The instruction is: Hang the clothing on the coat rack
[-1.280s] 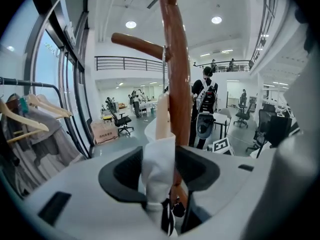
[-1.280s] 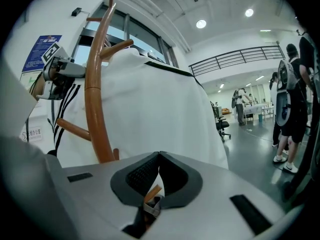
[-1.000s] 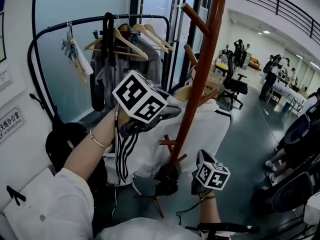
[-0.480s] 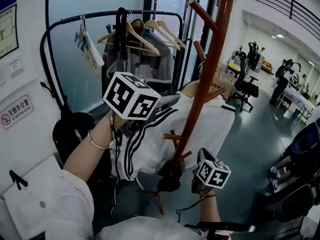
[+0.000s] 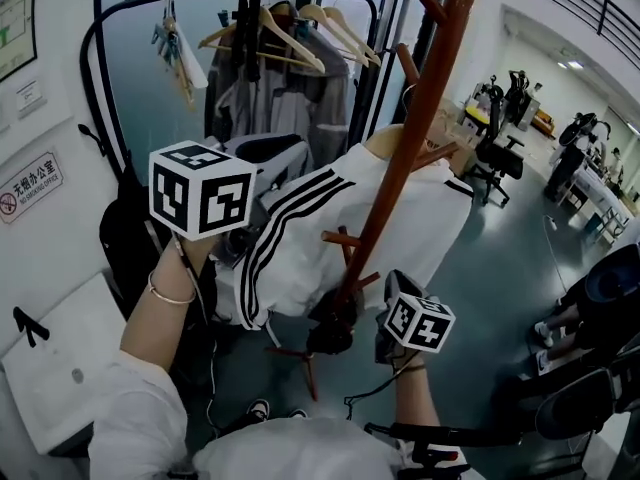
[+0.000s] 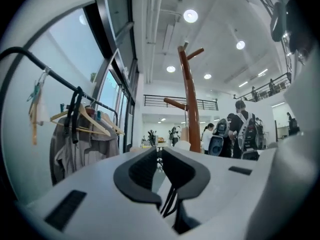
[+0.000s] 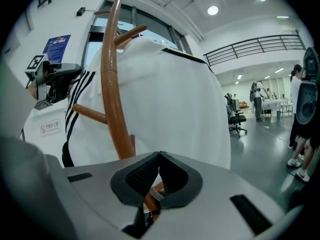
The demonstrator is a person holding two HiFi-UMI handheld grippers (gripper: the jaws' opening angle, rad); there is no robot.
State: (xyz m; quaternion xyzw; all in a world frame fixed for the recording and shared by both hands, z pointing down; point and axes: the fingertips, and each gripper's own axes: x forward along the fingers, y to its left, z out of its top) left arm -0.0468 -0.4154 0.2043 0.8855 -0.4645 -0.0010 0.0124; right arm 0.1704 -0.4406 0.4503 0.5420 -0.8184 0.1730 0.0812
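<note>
Head view, from the left: a wall sign (image 5: 28, 188), then a black bag (image 5: 125, 248) below a black rail (image 5: 95, 88). The rail carries wooden hangers (image 5: 265, 48) and a grey garment (image 5: 290, 103).

In front of the rail the left gripper (image 6: 158, 151) is held about level, its marker cube (image 5: 200, 190) facing the camera. The left gripper view shows its jaws almost together, with only a slim gap between the pads and nothing in it. They have just been closing.

Just to its right hangs the jacket (image 5: 340, 228), white with black stripes down the sleeve. It is draped against the pole of the brown wooden rack (image 5: 425, 98), and its collar end sits up by the pegs.

Low on that pole is the right gripper (image 7: 159, 154), tilted slightly downward. In the right gripper view its jaw tips meet, and a brown wooden piece with a white band is clamped between the pads. That piece seems to be part of the rack. The jacket fills the view beyond.

Further right are an office chair (image 5: 490, 158) and grey floor (image 5: 500, 268).
</note>
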